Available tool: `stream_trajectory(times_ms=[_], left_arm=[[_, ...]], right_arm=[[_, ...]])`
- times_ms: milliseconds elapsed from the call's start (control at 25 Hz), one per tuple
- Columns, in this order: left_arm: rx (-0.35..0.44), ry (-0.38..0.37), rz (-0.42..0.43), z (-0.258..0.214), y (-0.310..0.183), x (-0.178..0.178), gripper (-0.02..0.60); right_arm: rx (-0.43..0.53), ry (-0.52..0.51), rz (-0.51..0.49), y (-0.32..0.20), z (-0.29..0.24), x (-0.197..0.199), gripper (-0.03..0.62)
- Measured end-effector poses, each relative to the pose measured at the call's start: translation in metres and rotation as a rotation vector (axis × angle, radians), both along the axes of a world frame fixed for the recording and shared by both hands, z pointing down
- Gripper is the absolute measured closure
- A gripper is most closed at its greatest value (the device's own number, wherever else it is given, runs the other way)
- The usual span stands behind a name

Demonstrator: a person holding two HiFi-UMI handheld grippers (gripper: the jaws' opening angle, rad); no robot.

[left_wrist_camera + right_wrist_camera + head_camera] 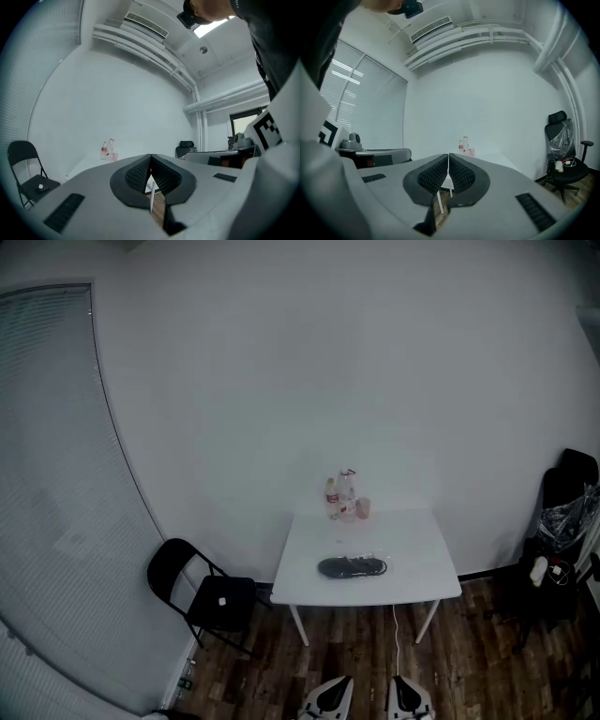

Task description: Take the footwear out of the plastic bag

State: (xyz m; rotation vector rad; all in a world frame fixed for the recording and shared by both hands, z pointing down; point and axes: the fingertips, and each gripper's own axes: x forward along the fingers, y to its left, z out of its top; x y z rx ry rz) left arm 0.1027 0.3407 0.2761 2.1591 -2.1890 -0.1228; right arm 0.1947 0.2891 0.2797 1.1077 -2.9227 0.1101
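A dark shoe (352, 567) lies on its side on the white table (417, 582), wrapped in a thin clear plastic bag (377, 557) that is hard to make out. The table stands well ahead of me against the wall. My left gripper (328, 699) and right gripper (409, 699) show only as white tips at the bottom edge of the head view, far from the table. In the left gripper view the jaws of the left gripper (150, 165) are shut with nothing between them. The right gripper (448, 165) is likewise shut and empty.
Several bottles and a pink cup (345, 498) stand at the table's back edge. A black folding chair (208, 594) sits left of the table, an office chair (562, 540) with a bag on it to the right. A white cable (395, 638) hangs from the table front over wood floor.
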Motion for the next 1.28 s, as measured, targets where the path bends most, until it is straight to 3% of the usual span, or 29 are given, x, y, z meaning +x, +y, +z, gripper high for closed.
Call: stream_trajectory(times_ms=[480,800,1000,1280], left_arm=[[-0.076,0.033,0.031,0.007,0.004,0.008,0.558],[-0.063,-0.031,-0.014,0.002,-0.020,-0.019,0.559],[-0.106,-0.052,-0.032,0.012,-0.022,-0.024,0.560],[-0.132,-0.061,0.000,0.021,-0.026,-0.030,0.560]], right_arm=[[-0.074,0.013,-0.011,0.008,0.008,0.001,0.574],[-0.039,0.048,-0.001,-0.027,-0.005,-0.009,0.574],[0.031,0.032,-0.007,-0.046,-0.021,0.007,0.574],[0.043,0.120,0.032,-0.063,-0.024,0.040,0.574]])
